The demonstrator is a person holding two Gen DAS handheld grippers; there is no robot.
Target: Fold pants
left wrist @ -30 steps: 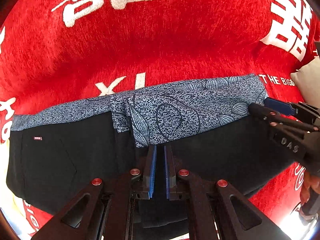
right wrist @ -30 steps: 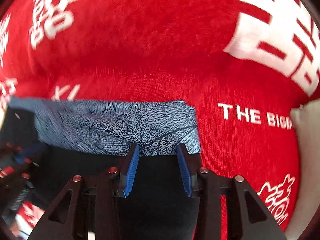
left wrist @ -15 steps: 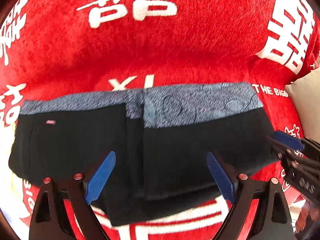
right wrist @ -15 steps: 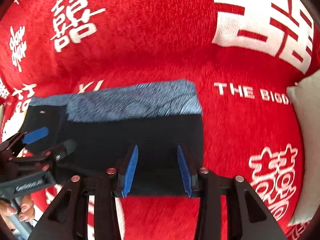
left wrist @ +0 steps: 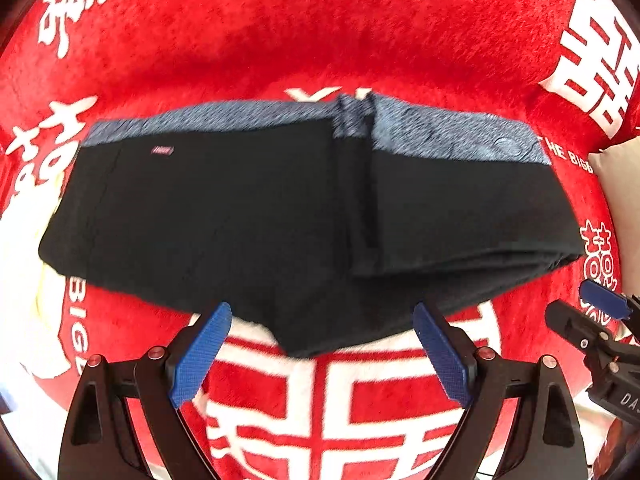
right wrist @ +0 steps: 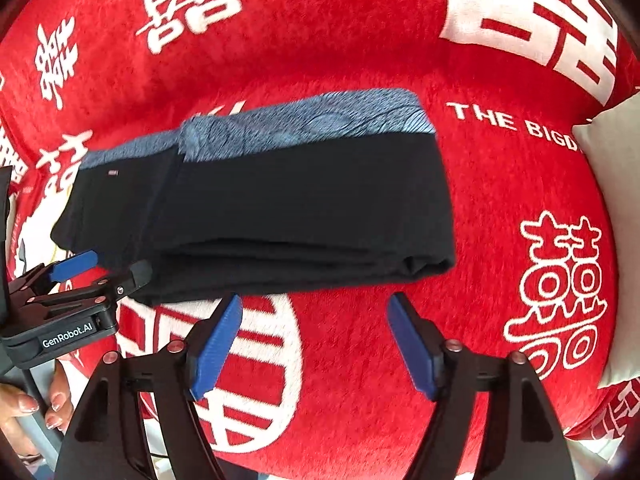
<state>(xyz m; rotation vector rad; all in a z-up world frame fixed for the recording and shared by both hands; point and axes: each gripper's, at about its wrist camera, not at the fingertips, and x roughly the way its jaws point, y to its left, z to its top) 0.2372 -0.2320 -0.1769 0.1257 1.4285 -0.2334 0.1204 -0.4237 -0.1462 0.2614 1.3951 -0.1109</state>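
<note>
1. Folded pants (left wrist: 280, 220) lying flat on the red blanket (left wrist: 320, 52), just ahead of both grippers' fingertips, patterned blue-grey waistband (left wrist: 440, 132) along the far edge.
2. Long axis running side to side across both wrist views; a thicker stack of layers at the right end (right wrist: 420, 264), a single flatter panel with a small label (left wrist: 162, 150) at the left.
3. Left gripper (left wrist: 320, 352) poised over the near edge about midway along the bundle; seen as nearer the left, thinner half.
4. Right gripper (right wrist: 316, 340) poised off the near edge toward the stacked right end; likely the better-placed one for that side.
5. Left gripper spread wide, blue pads (left wrist: 200, 356) clear of the cloth, nothing between them but blanket.
6. Right gripper jaws opening, also empty, pads (right wrist: 216, 348) apart over bare blanket, not touching the pants.
7. Judged: fold laid down and released; any further fold probably across the long axis, bringing one end over the other.
8. Beige cushion (right wrist: 608, 200) at the right, well apart from the pants.
</note>
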